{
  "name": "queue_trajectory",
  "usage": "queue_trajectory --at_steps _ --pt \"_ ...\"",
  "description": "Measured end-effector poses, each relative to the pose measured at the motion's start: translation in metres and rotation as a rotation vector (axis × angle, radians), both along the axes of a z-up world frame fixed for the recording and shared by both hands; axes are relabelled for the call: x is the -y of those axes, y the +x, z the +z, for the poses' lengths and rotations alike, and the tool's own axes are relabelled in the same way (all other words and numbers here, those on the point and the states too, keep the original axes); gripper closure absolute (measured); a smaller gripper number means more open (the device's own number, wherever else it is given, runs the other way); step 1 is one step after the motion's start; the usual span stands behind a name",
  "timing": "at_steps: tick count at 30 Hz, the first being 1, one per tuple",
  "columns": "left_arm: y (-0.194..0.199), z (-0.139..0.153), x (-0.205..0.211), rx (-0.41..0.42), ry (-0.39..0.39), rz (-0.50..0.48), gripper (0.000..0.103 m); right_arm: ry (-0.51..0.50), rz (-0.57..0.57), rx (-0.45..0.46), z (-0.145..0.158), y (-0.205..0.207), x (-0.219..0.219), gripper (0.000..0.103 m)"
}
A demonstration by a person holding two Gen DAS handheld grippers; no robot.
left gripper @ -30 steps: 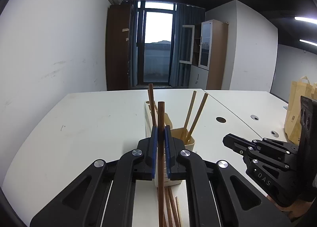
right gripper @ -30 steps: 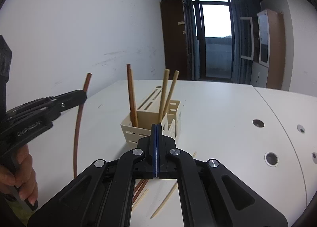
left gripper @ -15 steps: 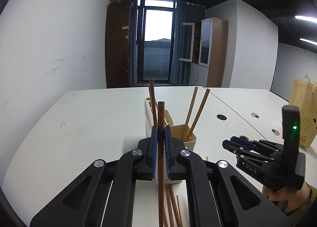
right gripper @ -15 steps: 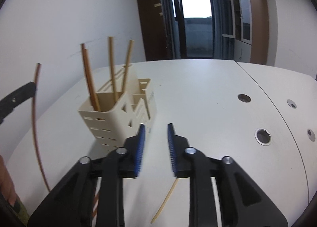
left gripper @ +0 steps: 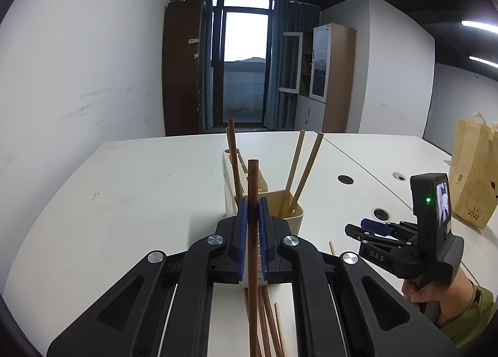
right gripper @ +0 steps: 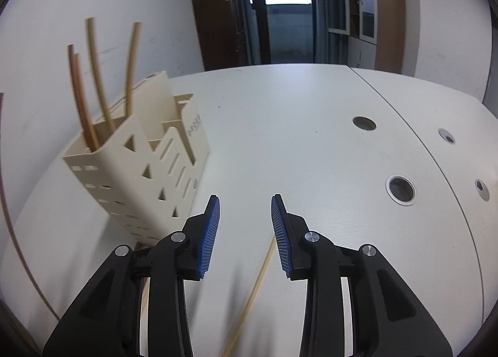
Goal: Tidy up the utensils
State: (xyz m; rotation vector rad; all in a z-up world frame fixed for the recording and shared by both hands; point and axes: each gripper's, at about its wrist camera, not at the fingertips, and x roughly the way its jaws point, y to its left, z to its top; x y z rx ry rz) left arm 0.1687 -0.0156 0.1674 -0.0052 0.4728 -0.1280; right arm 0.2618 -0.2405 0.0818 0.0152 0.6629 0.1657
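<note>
Daylight is pouring through the glass door (left gripper: 245, 64), blowing out to white in the right wrist view, while ceiling strip lights (left gripper: 479, 25) are glowing at the right. Fisheye bending is curving the chopsticks (right gripper: 81, 98) and darkening every corner. Soft shadows are falling on the table (right gripper: 311, 126).

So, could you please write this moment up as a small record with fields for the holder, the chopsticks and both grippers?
holder: cream utensil holder, upright on the white table
in holder: two dark chopsticks and two light chopsticks, in separate compartments
left gripper: jaws shut on a dark chopstick, held upright
right gripper: jaws opening, nothing between them
on table: one light chopstick below the right gripper; more dark ones near the holder
</note>
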Motion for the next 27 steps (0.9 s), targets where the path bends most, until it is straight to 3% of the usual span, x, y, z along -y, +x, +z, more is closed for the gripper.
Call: queue_trajectory --at_steps 3,22,27 --pt "0.0 0.001 -0.001 0.003 0.002 -0.002 0.096 0.018 -0.021 -0.044 -0.007 0.009 0.007 0.063" --pt "-0.002 0.018 -0.003 0.057 0.007 -0.015 0.096 -0.025 -0.072 -0.252 -0.062 0.064 0.005 0.063" --pt "-0.004 0.023 -0.006 0.076 0.007 -0.023 0.096 -0.058 -0.097 -0.267 -0.07 0.072 0.007 0.064"
